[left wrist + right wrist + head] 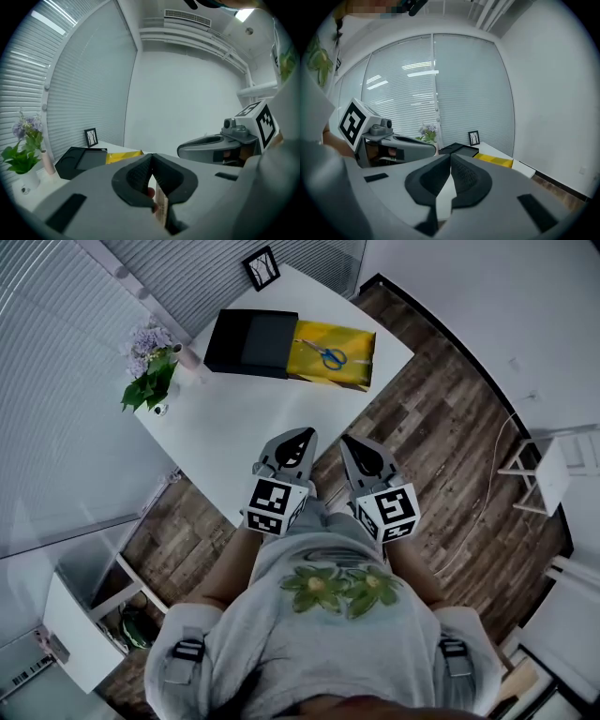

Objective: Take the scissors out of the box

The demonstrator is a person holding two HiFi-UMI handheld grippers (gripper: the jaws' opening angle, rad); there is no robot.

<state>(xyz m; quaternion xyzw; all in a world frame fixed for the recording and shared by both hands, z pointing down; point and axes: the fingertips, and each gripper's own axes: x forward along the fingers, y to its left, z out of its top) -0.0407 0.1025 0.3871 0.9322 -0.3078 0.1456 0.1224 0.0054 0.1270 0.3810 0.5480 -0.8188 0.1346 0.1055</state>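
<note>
Office corner with a wood floor (441, 427), closed blinds (56, 381) on the left and a plain white wall on the right. A white desk (244, 418) sits at the top of the head view.

On the desk, far end:
- a black case (251, 341) lies flat
- a yellow box (361, 338) lies open, touching the case's right side
- blue-handled scissors (330, 356) lie flat inside the yellow box, untouched
- a small picture frame (262, 268) stands upright at the far corner, behind the case
- flowers (148, 367) in a small white vase stand at the left edge, near the case but apart from it

The person (grey shirt (319, 643) with a flower print) stands at the near end of the desk and holds both grippers out in front, side by side.

The left gripper (305, 434) is over the desk's near corner with its jaws closed tip to tip and nothing between them. The right gripper (349, 440) is just beside it with its jaws also closed and empty. Both point toward the desk and are well apart from the box. Each gripper view shows the other gripper alongside, with the yellow box far off past the jaw tips.

A white shelf unit (80, 615) stands at lower left, and a thin cable (487, 493) lies on the floor at right.
</note>
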